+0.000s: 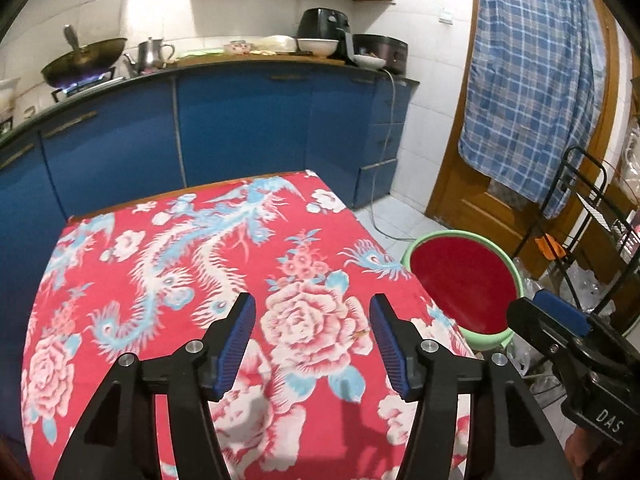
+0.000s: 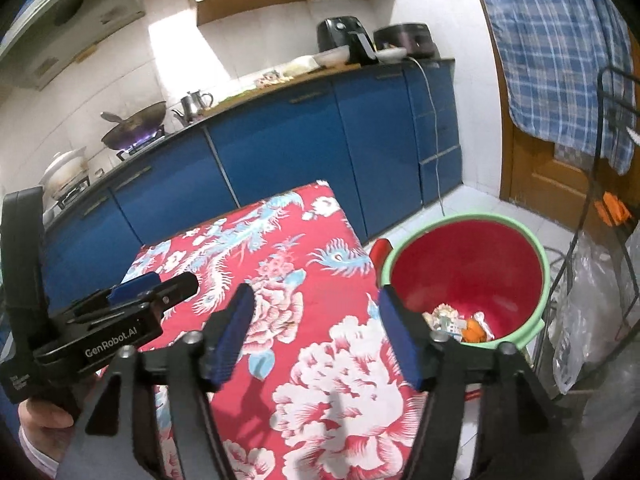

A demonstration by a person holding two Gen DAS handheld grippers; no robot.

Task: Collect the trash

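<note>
The left claw (image 1: 312, 344) hung released and empty over the bare flowered cloth of the table (image 1: 224, 264), and the right claw (image 2: 316, 340) stood released and empty at the table's right edge. The trash (image 2: 456, 320) lay at the bottom of the red bucket (image 2: 540, 264) on the floor, just beside that edge. The drop seemed finished; the next move needs a search for other trash, with free room over the table.

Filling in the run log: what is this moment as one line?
left gripper: open, empty | right gripper: open, empty | red bucket with green rim: holds scraps | red floral tablecloth: no trash visible
</note>
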